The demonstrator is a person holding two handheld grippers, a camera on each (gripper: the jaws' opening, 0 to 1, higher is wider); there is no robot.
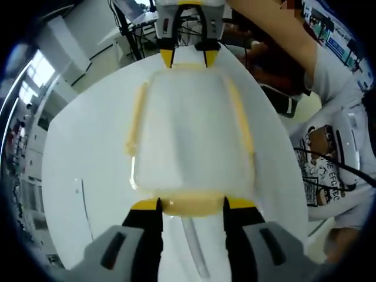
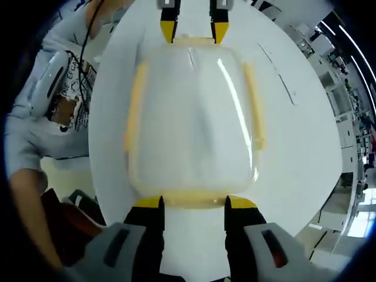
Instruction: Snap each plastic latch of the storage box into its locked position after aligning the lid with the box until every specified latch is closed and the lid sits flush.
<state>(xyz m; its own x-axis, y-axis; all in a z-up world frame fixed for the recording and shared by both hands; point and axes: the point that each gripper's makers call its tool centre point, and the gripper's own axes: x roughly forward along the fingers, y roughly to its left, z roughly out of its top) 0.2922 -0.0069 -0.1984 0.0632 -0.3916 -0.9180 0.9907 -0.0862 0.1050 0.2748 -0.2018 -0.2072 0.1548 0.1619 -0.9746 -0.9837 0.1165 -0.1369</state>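
In the left gripper view, a translucent plastic storage box (image 1: 188,132) with a clear lid (image 1: 185,111) and pale yellow latches sits on a round white surface (image 1: 82,164). The left gripper (image 1: 192,205) meets the box at its near end: its black, yellow-tipped jaws stand apart, one on each side of the near yellow latch (image 1: 192,205), tips at the latch's two ends without clamping it. Long yellow latches run down the box's two sides, one on the view's left (image 1: 136,120) and one on its right (image 1: 242,123). At the far end of the box the right gripper (image 1: 188,59) reaches in from above, its yellow tips also spread and resting at the far edge of the lid. A person in a white printed shirt (image 1: 329,158) stands beside the surface on the right of the view, with office desks and windows behind.

In the right gripper view, the same box (image 2: 191,117) lies lengthwise on the white surface (image 2: 305,135), seen from the opposite end. The right gripper (image 2: 192,204) has its jaws open, straddling the yellow latch (image 2: 192,198) at this end of the box, tips touching the latch's outer ends. The left gripper (image 2: 191,29) shows at the top, jaws apart at the far latch. The lid (image 2: 194,94) appears seated on the box. The person's printed shirt (image 2: 64,94) is at the left.
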